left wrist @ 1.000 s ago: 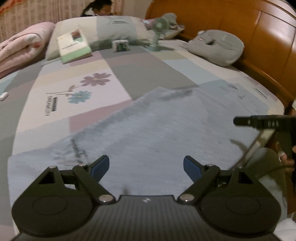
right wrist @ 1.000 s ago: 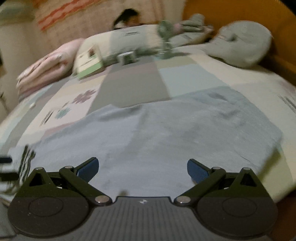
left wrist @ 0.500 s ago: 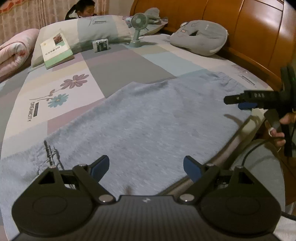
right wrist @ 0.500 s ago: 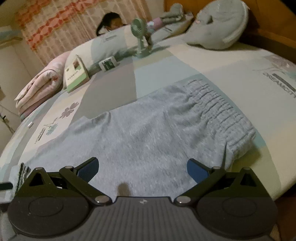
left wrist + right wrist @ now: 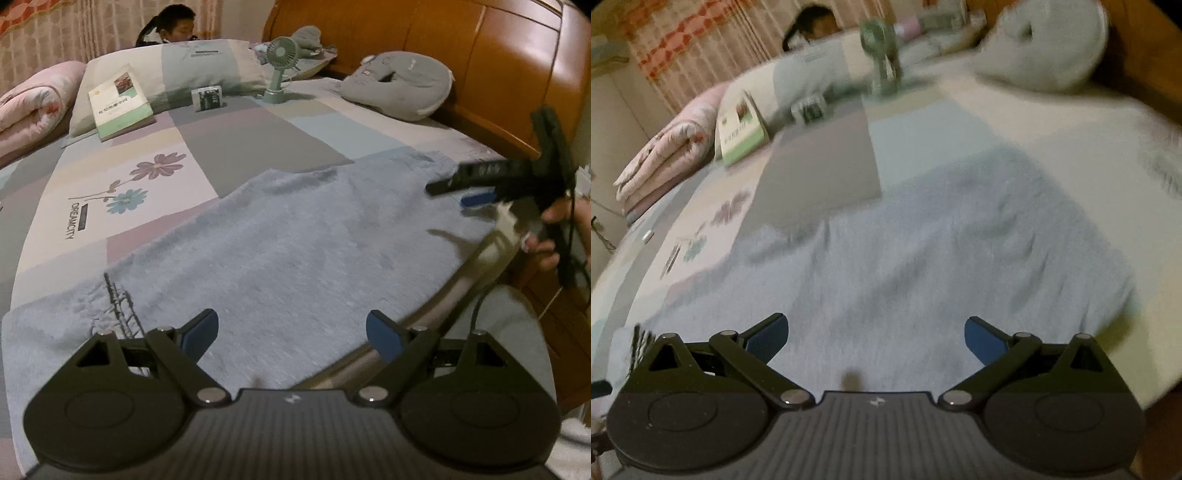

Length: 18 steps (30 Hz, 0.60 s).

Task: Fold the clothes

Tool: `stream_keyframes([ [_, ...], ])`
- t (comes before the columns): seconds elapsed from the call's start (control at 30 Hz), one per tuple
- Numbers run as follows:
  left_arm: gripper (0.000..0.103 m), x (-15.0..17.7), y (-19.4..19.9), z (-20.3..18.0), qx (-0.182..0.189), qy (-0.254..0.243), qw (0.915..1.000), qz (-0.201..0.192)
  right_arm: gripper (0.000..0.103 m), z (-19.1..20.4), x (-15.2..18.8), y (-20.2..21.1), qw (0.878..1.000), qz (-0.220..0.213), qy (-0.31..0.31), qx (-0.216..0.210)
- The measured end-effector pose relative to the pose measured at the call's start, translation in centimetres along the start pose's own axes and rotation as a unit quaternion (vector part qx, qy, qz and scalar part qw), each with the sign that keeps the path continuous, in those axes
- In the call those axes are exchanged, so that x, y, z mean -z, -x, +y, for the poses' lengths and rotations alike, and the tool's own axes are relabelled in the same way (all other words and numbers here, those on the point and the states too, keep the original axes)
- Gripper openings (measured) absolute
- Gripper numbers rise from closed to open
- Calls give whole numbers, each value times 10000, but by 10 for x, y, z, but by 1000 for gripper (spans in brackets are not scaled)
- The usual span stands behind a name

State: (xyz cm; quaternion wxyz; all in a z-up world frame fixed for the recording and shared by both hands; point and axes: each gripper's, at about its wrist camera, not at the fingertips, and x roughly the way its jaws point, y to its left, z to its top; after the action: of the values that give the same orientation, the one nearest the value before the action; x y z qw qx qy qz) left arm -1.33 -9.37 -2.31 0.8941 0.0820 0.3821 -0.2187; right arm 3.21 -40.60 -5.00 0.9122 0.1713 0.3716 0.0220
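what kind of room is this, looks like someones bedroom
Most likely a bedroom. A pale grey pair of trousers lies on a bed with a patchwork pastel flower-print sheet, backed by a polished wooden headboard, with a grey-and-cream pillow beside it.

Bed (image 5: pixel 236 147), patchwork sheet. Grey shorts (image 5: pixel 295 258) flat along its near edge. Beyond the shorts: book (image 5: pixel 120 103), small box (image 5: pixel 207 98), fan (image 5: pixel 280 70), pillow (image 5: pixel 207 62), grey cushion (image 5: pixel 402 86), pink quilt (image 5: pixel 29 103).

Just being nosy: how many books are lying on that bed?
1. A green-and-white book leans against the pillow at the far side of the bed, left of the small fan. Others could be out of view.
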Motion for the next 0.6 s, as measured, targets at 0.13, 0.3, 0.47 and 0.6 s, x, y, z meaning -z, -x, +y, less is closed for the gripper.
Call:
stream_keyframes([
  [0.13,87,-5,-8,2,-38,-20,10000,-43,103,2,-39,-20,9989,-52,269,382],
  [0.3,87,-3,-21,8,7,-44,10000,67,103,3,-57,-95,9891,630,587,1197],
  [0.47,87,-1,-30,26,-54,86,9999,129,103,20,-65,-130,9734,680,1184,1838],
  [0.6,87,-2,-32,40,-5,201,9998,67,103,28,-76,-125,9728,806,1087,1880],
])
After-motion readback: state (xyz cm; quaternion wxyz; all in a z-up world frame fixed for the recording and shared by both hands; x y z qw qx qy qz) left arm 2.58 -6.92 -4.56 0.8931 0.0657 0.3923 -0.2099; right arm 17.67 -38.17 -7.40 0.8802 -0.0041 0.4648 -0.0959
